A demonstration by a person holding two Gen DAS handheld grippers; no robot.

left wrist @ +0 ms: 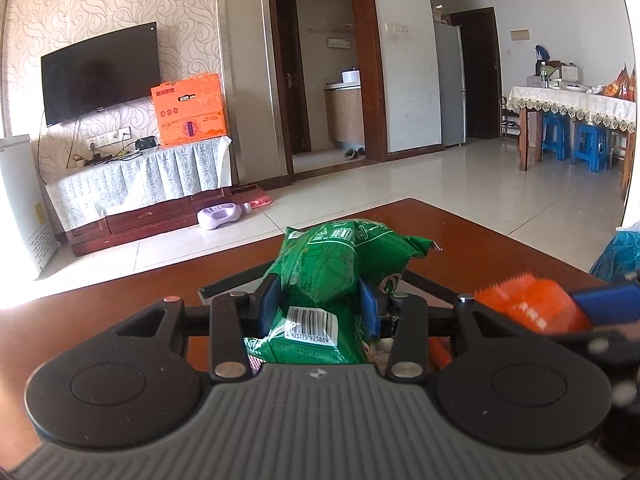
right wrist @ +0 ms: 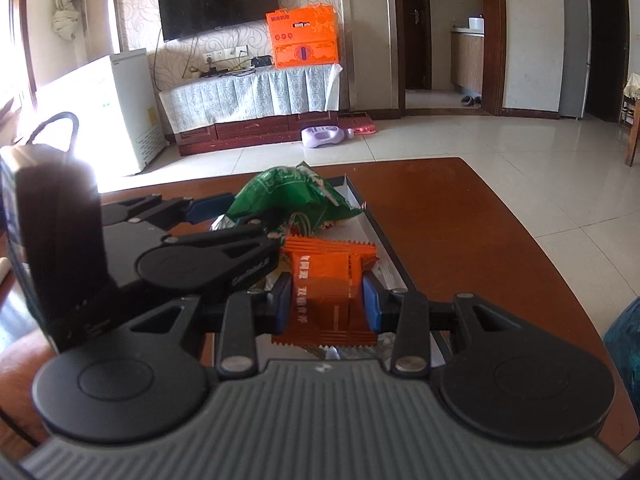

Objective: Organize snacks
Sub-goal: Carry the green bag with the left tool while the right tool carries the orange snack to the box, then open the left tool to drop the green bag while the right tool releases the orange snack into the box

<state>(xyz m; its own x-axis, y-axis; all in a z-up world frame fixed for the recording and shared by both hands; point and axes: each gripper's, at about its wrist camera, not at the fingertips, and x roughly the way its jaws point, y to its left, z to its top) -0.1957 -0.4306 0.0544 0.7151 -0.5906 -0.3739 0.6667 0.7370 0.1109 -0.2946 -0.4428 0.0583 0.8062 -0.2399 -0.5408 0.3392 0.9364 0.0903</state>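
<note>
Your left gripper [left wrist: 320, 300] is squeezing the green snack bag [left wrist: 340, 256], and your right gripper [right wrist: 326, 300] is squeezing the orange snack packet [right wrist: 332, 280]. Both snacks hang just above the black-rimmed tray [right wrist: 380, 224] on the brown table [right wrist: 460, 220]. You hold each one by its middle so it won't slip. The tray looks like the spot where the snacks get sorted, I think.

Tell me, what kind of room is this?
Probably a living room in a home. There's a TV on the wall above a cloth-covered cabinet, a dining table with blue stools, and a fridge by the doorway.
</note>
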